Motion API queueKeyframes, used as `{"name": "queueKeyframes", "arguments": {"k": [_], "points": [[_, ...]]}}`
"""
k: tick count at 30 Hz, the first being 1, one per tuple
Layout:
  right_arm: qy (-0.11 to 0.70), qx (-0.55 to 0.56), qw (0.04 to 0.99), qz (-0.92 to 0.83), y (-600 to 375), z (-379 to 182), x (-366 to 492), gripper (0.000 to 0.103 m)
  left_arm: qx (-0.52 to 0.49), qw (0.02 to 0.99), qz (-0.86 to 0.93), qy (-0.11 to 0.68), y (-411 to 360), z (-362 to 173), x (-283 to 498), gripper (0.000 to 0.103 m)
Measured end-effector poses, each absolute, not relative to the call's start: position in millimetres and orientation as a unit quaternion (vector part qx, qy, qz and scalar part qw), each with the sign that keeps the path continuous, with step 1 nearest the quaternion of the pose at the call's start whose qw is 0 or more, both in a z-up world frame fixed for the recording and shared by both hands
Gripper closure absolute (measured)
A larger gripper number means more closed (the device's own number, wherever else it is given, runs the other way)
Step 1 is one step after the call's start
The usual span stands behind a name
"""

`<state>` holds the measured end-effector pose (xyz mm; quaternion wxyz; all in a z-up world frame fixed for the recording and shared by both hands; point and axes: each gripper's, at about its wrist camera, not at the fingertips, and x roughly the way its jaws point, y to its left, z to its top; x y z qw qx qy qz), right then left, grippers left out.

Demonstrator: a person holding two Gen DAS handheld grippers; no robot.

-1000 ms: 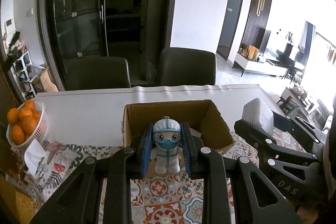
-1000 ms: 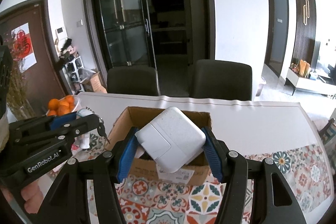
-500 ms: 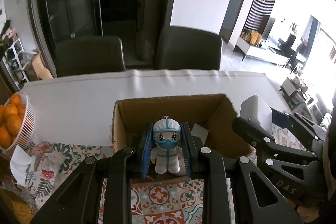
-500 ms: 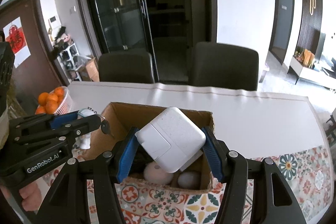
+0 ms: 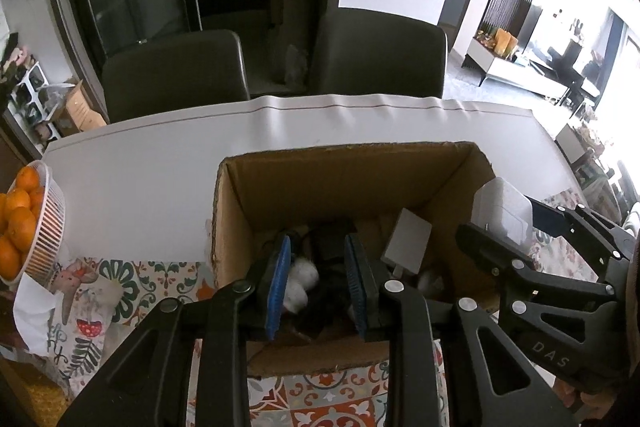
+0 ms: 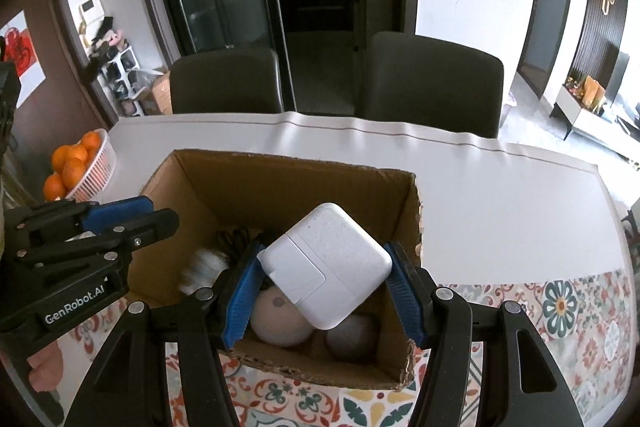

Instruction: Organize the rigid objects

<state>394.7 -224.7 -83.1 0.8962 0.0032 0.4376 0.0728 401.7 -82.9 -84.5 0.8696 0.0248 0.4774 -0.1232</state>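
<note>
In the left wrist view, your left gripper [image 5: 316,283] hangs over the near part of the cardboard box [image 5: 352,167], and its fingers are opening. They grip nothing. Between and below them you see a blurred white figure [image 5: 300,281] down among the dark things on the box floor, apart from the pads. In the right wrist view, your right gripper [image 6: 320,291] has its fingers closed on the white power adapter [image 6: 326,263], which they grip at two opposite corners, so it sits tilted like a diamond. The adapter is above the near right part of the box, directly over two pale balls [image 6: 280,319]. The free place lies straight below the fingers, so I think the release needs only a small descent.
</note>
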Motion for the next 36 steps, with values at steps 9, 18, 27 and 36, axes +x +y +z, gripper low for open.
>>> {"name": "queueKeyframes", "arguments": {"k": [9,18,27,36], "points": [[0.422,-0.008,0.906,0.032,-226,-72,378,0.028,0.026,0.888,-0.080,0.453,-67,-72,377,0.043],[0.381,-0.001,0.925,0.007,-228,-34,328,0.020,0.033,0.918,-0.056,0.391,-57,-30,323,0.013],[0.314,-0.019,0.949,-0.030,-229,11,262,0.011,0.050,0.943,-0.041,0.327,-57,6,264,0.000],[0.274,-0.024,0.960,-0.053,-227,36,204,0.008,0.044,0.953,-0.034,0.298,-49,25,208,0.000]]}}
